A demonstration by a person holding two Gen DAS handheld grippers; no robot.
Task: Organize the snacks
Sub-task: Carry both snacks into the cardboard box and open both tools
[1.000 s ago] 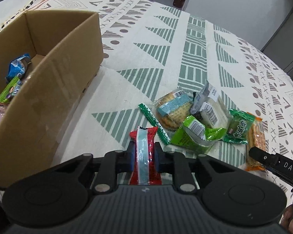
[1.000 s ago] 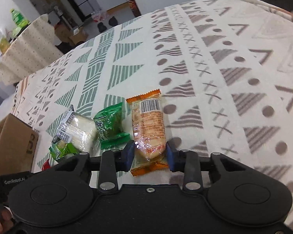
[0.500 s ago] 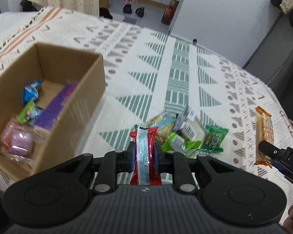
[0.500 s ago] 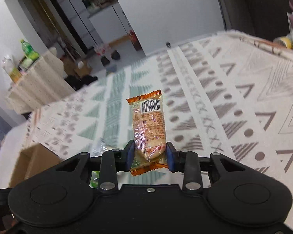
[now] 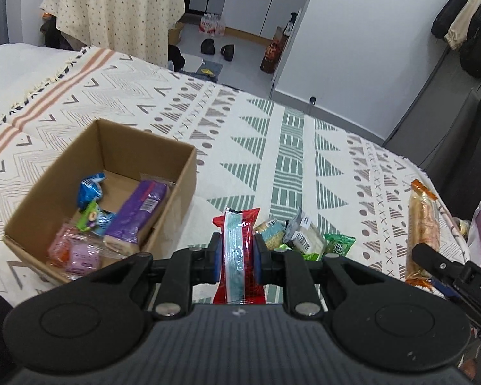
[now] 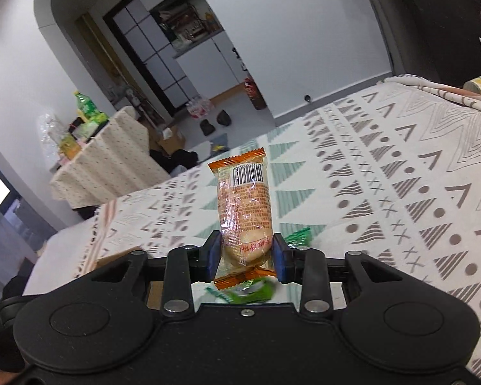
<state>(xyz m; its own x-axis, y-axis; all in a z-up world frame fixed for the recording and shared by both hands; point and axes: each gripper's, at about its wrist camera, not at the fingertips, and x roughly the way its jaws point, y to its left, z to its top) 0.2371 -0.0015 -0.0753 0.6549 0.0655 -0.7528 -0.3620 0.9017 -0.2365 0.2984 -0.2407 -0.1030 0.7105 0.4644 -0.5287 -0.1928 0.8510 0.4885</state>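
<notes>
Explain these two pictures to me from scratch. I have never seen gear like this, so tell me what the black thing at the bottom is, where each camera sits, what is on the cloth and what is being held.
No robot here: a person holds a two-finger gripper tool in each hand, each with a fisheye camera looking along its fingers. The black shape at the bottom is the tool itself.

The left wrist view shows the left gripper shut on a red snack packet, lifted off the patterned cloth. To its left stands an open cardboard box already holding several snacks. A small pile of loose snacks lies on the cloth just beyond the gripper.

The right wrist view shows the right gripper shut on an orange snack packet, also held in the air.
</notes>
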